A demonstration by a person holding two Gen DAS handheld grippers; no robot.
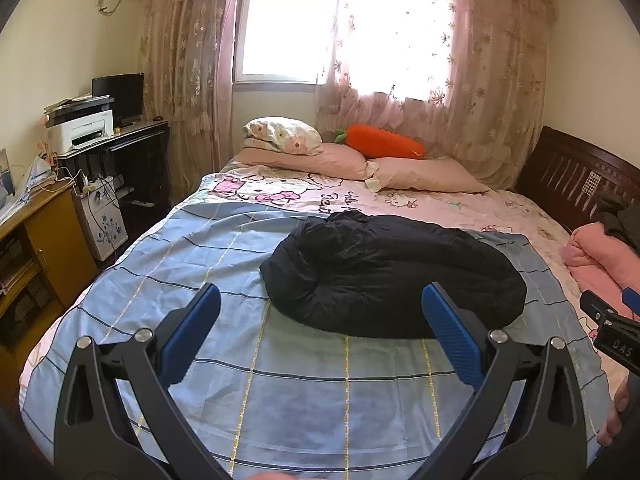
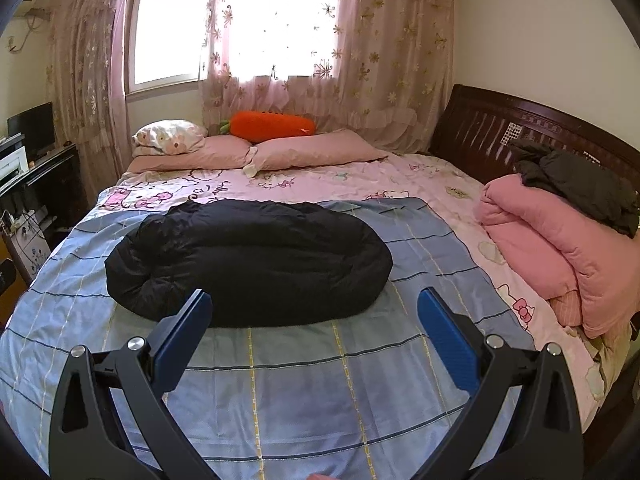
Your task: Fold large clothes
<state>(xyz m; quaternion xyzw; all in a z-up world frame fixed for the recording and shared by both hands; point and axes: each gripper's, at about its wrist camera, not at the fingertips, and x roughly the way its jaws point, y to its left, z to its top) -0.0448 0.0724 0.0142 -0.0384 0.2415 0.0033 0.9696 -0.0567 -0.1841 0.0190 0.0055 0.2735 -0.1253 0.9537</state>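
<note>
A black padded jacket point(image 1: 392, 276) lies bunched in a folded heap on the blue checked sheet point(image 1: 280, 380) in the middle of the bed; it also shows in the right wrist view point(image 2: 248, 260). My left gripper point(image 1: 320, 304) is open and empty, held above the sheet just short of the jacket's near edge. My right gripper point(image 2: 314, 304) is open and empty, also just in front of the jacket. The right gripper's body shows at the right edge of the left wrist view point(image 1: 612, 328).
Pink pillows point(image 2: 316, 152) and an orange carrot plush point(image 2: 272, 124) lie at the far side under the window. A folded pink quilt point(image 2: 560, 248) with a dark garment point(image 2: 580, 180) on top sits at the right by the wooden headboard point(image 2: 520, 128). A desk with a printer point(image 1: 80, 130) stands left.
</note>
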